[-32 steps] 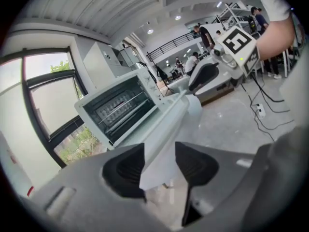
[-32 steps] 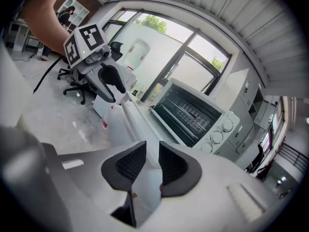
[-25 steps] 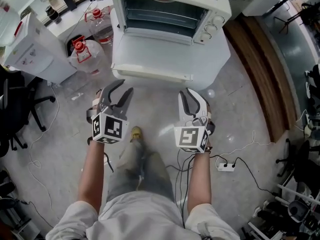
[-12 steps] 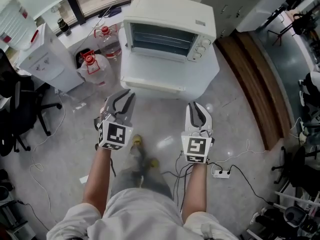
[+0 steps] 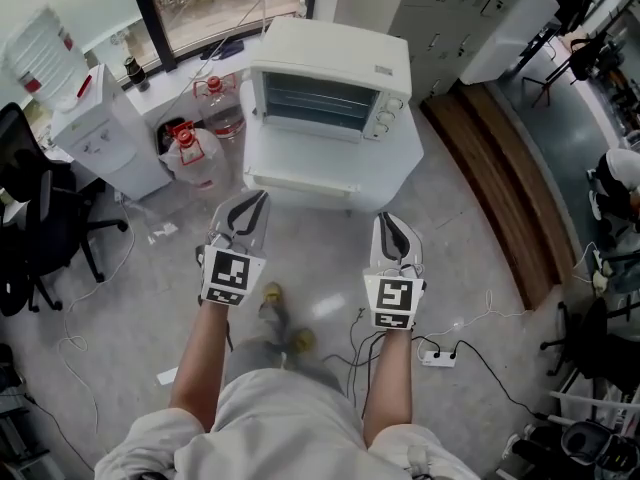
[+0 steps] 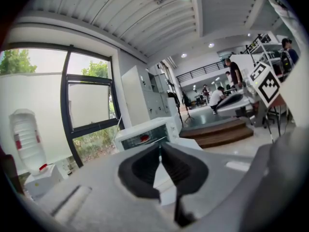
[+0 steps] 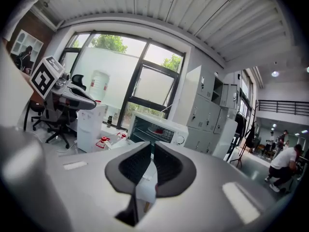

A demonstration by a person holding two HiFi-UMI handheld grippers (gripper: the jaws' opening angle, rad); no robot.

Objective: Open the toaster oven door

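The white toaster oven (image 5: 325,88) stands on the floor ahead of me with its door (image 5: 330,153) folded down flat and the cavity showing. My left gripper (image 5: 252,206) hovers above the floor just short of the door's front edge; its jaws are closing, tips nearly together, with nothing between them. My right gripper (image 5: 394,226) hangs beside it to the right, shut and empty. Both gripper views look over their jaws toward the oven (image 6: 145,135) (image 7: 157,127), well apart from it.
A water dispenser (image 5: 105,133) and two water jugs (image 5: 195,148) stand left of the oven. An office chair (image 5: 40,218) is at far left. A power strip (image 5: 437,358) and cables lie on the floor at right. A wooden step (image 5: 495,188) runs along the right.
The left jaws have gone from wide open to nearly together. Both grippers and the view have drawn back from the oven, whose door stays down.
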